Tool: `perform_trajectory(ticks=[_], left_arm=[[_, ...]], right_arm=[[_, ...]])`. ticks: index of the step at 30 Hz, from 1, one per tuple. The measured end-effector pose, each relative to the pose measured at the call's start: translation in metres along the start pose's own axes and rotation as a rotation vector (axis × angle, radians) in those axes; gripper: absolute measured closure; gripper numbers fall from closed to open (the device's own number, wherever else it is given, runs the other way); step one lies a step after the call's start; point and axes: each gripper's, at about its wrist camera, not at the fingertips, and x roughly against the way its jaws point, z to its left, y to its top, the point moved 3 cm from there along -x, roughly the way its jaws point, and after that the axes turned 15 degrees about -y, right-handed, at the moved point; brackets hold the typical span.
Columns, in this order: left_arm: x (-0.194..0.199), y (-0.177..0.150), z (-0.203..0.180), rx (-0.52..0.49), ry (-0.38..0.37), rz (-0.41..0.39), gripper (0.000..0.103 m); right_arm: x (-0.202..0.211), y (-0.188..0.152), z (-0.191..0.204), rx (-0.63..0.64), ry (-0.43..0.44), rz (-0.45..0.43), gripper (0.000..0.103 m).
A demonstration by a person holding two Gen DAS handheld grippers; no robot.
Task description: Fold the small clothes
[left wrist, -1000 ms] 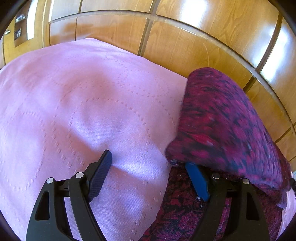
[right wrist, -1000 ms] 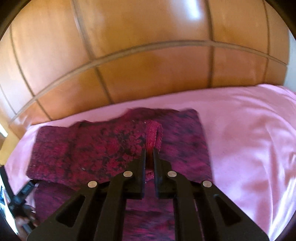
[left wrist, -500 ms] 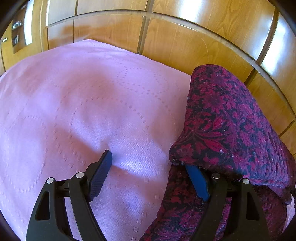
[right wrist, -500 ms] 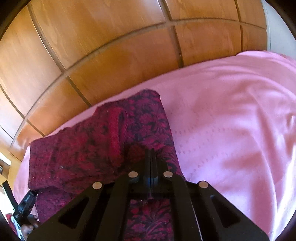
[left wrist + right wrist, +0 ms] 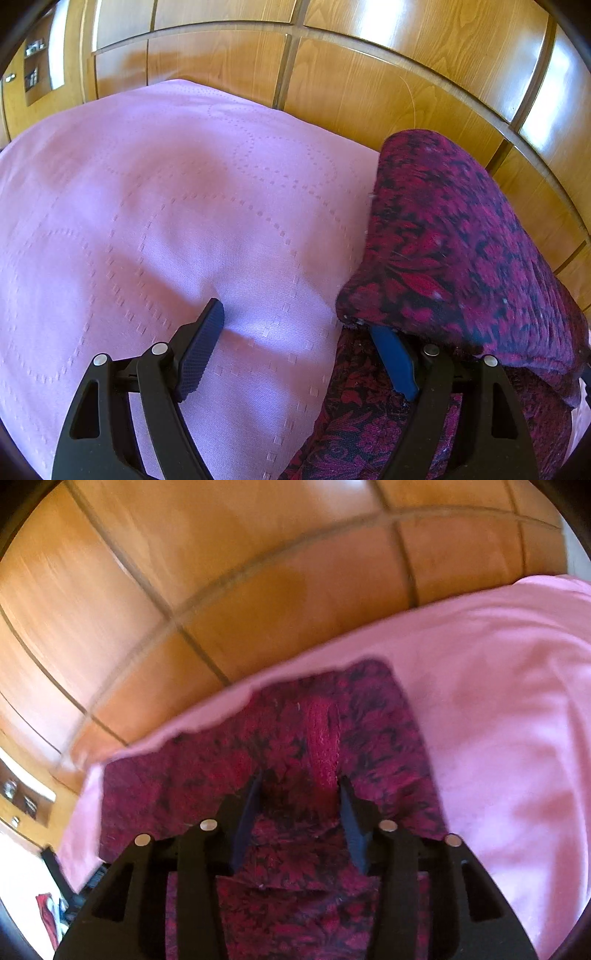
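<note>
The dark red floral garment (image 5: 280, 760) lies on the pink bedspread (image 5: 517, 709) near the bed's far edge, just in front of the wooden wardrobe panels (image 5: 229, 583). In the right wrist view it is spread flat as a rough rectangle, with a plain red ribbed band (image 5: 324, 738) running down its middle and a second layer of the same cloth nearer the camera.

The right gripper (image 5: 300, 801) has its fingers (image 5: 246, 819) spread wide apart, one on either side of the ribbed band, low over the cloth. They grip nothing; whether the tips touch the fabric cannot be told, as this view is blurred.

In the left wrist view the left gripper (image 5: 295, 343) is also wide open and holds nothing. Its left finger (image 5: 201, 350) presses into the bare bedspread (image 5: 155, 206), denting it slightly. Its right finger (image 5: 393, 363), a blue pad, sits tucked beneath a raised fold of the garment (image 5: 454, 243), between that upper layer and the layer lying flat below. The fold arches over the finger and runs away toward the wardrobe (image 5: 399, 88). The bedspread shows a woven pattern of dotted circles.
</note>
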Motion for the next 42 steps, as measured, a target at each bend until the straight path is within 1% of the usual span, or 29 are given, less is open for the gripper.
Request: perform_trajectory(ticks=[1, 2, 4, 6, 7, 9, 11, 14, 15, 17, 18, 20, 21, 23, 25, 26, 31, 33, 35, 36, 39, 40, 41, 42], left_arm=[[0.000, 0.000, 0.000, 0.001, -0.002, -0.001, 0.024], [0.001, -0.001, 0.000, 0.002, -0.003, -0.002, 0.024], [0.001, -0.001, 0.000, -0.001, -0.002, -0.002, 0.024], [-0.001, 0.000, -0.002, -0.012, 0.003, 0.004, 0.022], [-0.001, 0.000, -0.003, -0.014, 0.006, 0.005, 0.022], [0.000, 0.001, -0.002, -0.011, 0.001, 0.009, 0.022], [0.000, 0.002, -0.002, -0.010, -0.007, 0.020, 0.022], [0.005, 0.002, -0.001, -0.018, -0.032, 0.048, 0.023], [0.009, 0.002, 0.001, -0.008, -0.055, 0.055, 0.024], [0.024, 0.003, 0.010, 0.039, -0.164, 0.060, 0.027], [0.029, 0.003, 0.013, 0.054, -0.203, 0.059, 0.028], [0.046, 0.008, 0.024, 0.077, -0.305, 0.045, 0.028], [0.050, 0.011, 0.027, 0.085, -0.333, 0.041, 0.028], [0.052, 0.026, 0.036, 0.134, -0.412, 0.054, 0.028], [0.046, 0.041, 0.039, 0.174, -0.462, 0.060, 0.028], [0.038, 0.050, 0.037, 0.190, -0.494, 0.079, 0.028], [-0.006, 0.079, 0.023, 0.238, -0.527, 0.135, 0.028], [-0.023, 0.086, 0.016, 0.257, -0.556, 0.168, 0.028], [-0.039, 0.095, 0.011, 0.283, -0.562, 0.189, 0.028], [-0.049, 0.098, 0.007, 0.296, -0.578, 0.208, 0.028], [-0.066, 0.107, 0.005, 0.333, -0.586, 0.235, 0.028], [-0.071, 0.107, 0.003, 0.347, -0.610, 0.241, 0.033], [-0.073, 0.107, 0.000, 0.346, -0.620, 0.242, 0.047], [-0.073, 0.108, -0.003, 0.332, -0.622, 0.242, 0.056]], right_arm=[[-0.001, 0.001, 0.002, 0.014, -0.027, -0.007, 0.085], [0.003, 0.002, 0.003, 0.023, -0.045, -0.030, 0.093], [0.027, 0.007, 0.002, 0.035, -0.070, -0.122, 0.094], [0.034, 0.008, -0.003, 0.047, -0.126, -0.165, 0.094], [0.032, 0.006, -0.006, 0.050, -0.145, -0.154, 0.094], [0.014, -0.001, -0.010, 0.054, -0.159, -0.099, 0.094], [0.001, -0.010, -0.015, 0.037, -0.149, -0.064, 0.094], [-0.003, -0.015, -0.022, -0.002, -0.119, -0.063, 0.094], [-0.003, -0.015, -0.022, 0.003, -0.119, -0.065, 0.094], [-0.003, -0.016, -0.022, 0.026, -0.125, -0.074, 0.093], [-0.004, -0.017, -0.022, 0.031, -0.126, -0.078, 0.093], [-0.004, -0.019, -0.022, 0.032, -0.122, -0.086, 0.091], [-0.004, -0.019, -0.023, 0.028, -0.119, -0.090, 0.091], [-0.004, -0.023, -0.024, 0.024, -0.115, -0.102, 0.091], [-0.005, -0.026, -0.024, 0.025, -0.121, -0.114, 0.090], [-0.005, -0.026, -0.024, 0.026, -0.123, -0.117, 0.090], [-0.005, -0.026, -0.023, 0.030, -0.115, -0.128, 0.090], [-0.004, -0.027, -0.024, 0.032, -0.109, -0.129, 0.090], [-0.004, -0.027, -0.025, 0.030, -0.102, -0.130, 0.090], [-0.004, -0.028, -0.027, 0.026, -0.097, -0.130, 0.090], [-0.004, -0.028, -0.029, 0.018, -0.090, -0.132, 0.090], [-0.004, -0.028, -0.029, 0.016, -0.087, -0.132, 0.090], [-0.004, -0.029, -0.030, 0.015, -0.085, -0.132, 0.090], [-0.003, -0.029, -0.031, 0.013, -0.083, -0.132, 0.090]])
